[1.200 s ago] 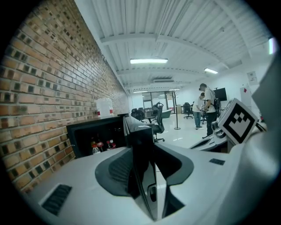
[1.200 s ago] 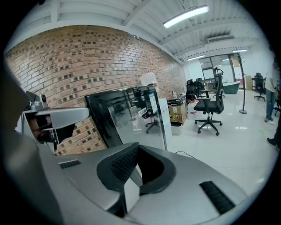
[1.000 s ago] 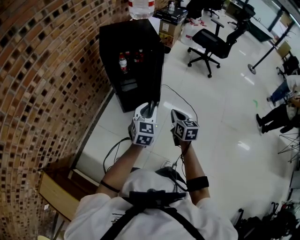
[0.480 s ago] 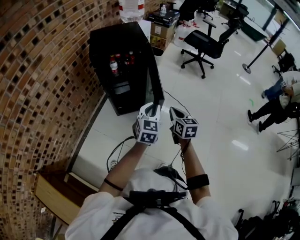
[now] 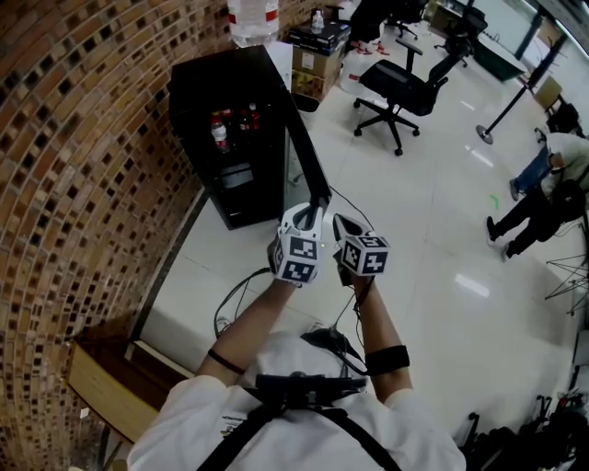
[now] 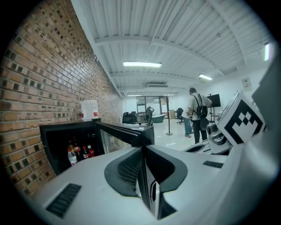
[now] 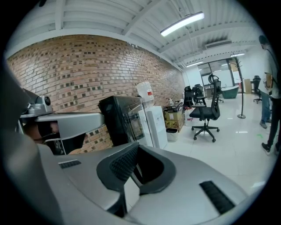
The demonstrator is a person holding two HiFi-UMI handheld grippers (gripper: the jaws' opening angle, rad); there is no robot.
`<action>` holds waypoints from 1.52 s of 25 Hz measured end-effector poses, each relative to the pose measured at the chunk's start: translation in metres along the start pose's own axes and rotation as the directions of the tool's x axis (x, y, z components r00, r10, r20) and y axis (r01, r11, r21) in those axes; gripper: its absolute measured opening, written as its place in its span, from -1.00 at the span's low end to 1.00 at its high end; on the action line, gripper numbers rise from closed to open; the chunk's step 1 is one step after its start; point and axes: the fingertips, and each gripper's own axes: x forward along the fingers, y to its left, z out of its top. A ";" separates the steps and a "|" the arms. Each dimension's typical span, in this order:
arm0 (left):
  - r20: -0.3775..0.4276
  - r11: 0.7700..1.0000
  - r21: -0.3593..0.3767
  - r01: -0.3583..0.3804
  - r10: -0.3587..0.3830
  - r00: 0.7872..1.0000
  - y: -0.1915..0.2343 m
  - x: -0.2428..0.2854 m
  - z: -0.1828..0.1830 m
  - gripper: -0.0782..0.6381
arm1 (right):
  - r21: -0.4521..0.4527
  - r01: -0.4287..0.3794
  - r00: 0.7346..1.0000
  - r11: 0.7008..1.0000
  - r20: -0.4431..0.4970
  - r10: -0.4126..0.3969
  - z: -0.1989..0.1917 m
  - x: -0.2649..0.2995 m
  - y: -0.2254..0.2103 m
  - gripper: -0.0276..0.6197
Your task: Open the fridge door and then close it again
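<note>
Presently, fridge (image 5: 225, 87): small black cabinet on the floor (image 5: 433, 230) against the brick wall (image 5: 83, 156), at 11 o'clock from the two grippers in the head view.
Fridge door (image 5: 306, 152): open, swung out from the cabinet; its free edge points to 5 o'clock and reaches the left gripper.
Inside: drink bottles (image 5: 221, 131) stand on an upper shelf, some with red caps or labels.
Left gripper (image 5: 310, 212): its jaws have just been closing and now pinch the thin free edge of the door, which the left gripper view shows standing upright between the pads (image 6: 127, 169).
Right gripper (image 5: 344, 226): jaws pressed together with nothing between them; it hangs just beside the left gripper, at its 3 o'clock, apart from the door.
On top of the fridge: a large clear water bottle (image 5: 250, 18).
Floor by the fridge: a black cable (image 5: 230, 292) lies at 7 o'clock from the grippers.
Behind: a black office chair (image 5: 405, 83) at 1 o'clock, well apart.
</note>
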 end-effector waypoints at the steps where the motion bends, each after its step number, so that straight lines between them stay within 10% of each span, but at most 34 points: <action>1: 0.001 1.000 -0.001 0.002 -0.002 1.000 -0.001 0.001 0.000 -0.72 | 0.002 -0.001 1.000 1.000 -0.002 0.001 -0.001 0.000 0.000 -0.91; 12: -0.022 0.994 -0.066 0.081 -0.083 0.996 0.029 -0.064 -0.009 -0.71 | -0.013 -0.038 0.999 0.999 -0.033 0.037 -0.014 -0.010 0.036 -0.91; 17: -0.077 0.957 -0.282 -0.063 0.043 0.996 0.114 -0.130 -0.052 -0.71 | 0.001 -0.104 0.993 0.995 -0.047 0.104 -0.004 -0.007 0.098 -0.91; 23: -0.137 0.902 -0.359 -0.239 0.202 0.970 0.211 -0.204 -0.098 -0.78 | -0.045 -0.192 0.981 0.980 -0.038 0.191 0.008 0.018 0.193 -0.91; 38: -0.159 0.892 -0.386 -0.235 0.186 0.970 0.255 -0.246 -0.139 -0.78 | -0.039 -0.169 0.982 0.985 -0.097 0.165 -0.053 0.060 0.264 -0.91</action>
